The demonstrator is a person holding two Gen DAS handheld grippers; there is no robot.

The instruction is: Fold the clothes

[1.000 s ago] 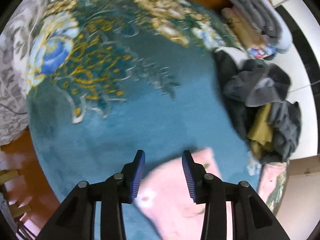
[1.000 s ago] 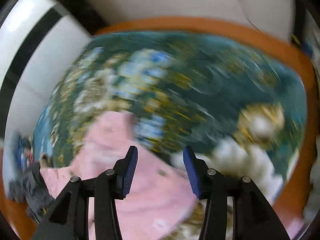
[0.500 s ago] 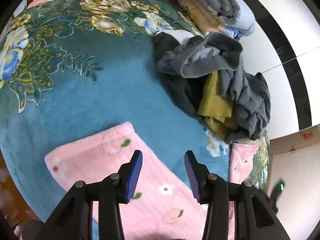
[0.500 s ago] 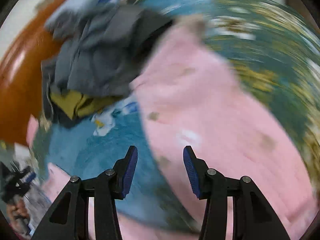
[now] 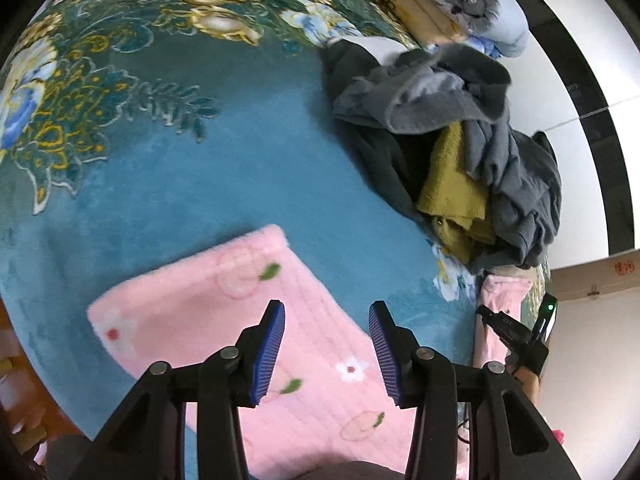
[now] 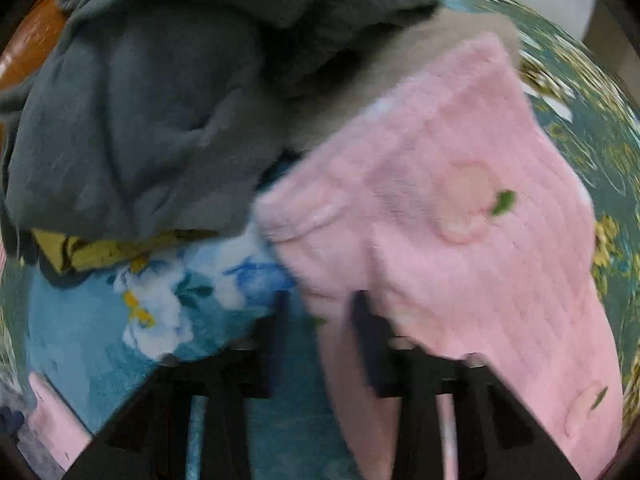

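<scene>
A pink fleece garment [image 5: 224, 300] with peach and flower prints lies flat on a teal floral blanket [image 5: 200, 168]. My left gripper [image 5: 326, 346] is open and hovers just above the garment. In the right wrist view, my right gripper [image 6: 318, 322] is open and low over the pink garment's [image 6: 460, 240] edge; the view is blurred. A pile of unfolded grey and olive clothes [image 5: 460, 128] lies to the right, and shows in the right wrist view [image 6: 140, 100] close ahead.
A stack of folded grey and cream clothes [image 5: 452, 4] sits at the blanket's far right corner. Another pink cloth [image 5: 500, 308] lies at the right edge, beside the other gripper [image 5: 516, 332]. Orange wood floor borders the blanket.
Both grippers swung round toward the pink garment and the clothes pile. The right gripper has dropped closer to the garment's edge. Both stayed open.
</scene>
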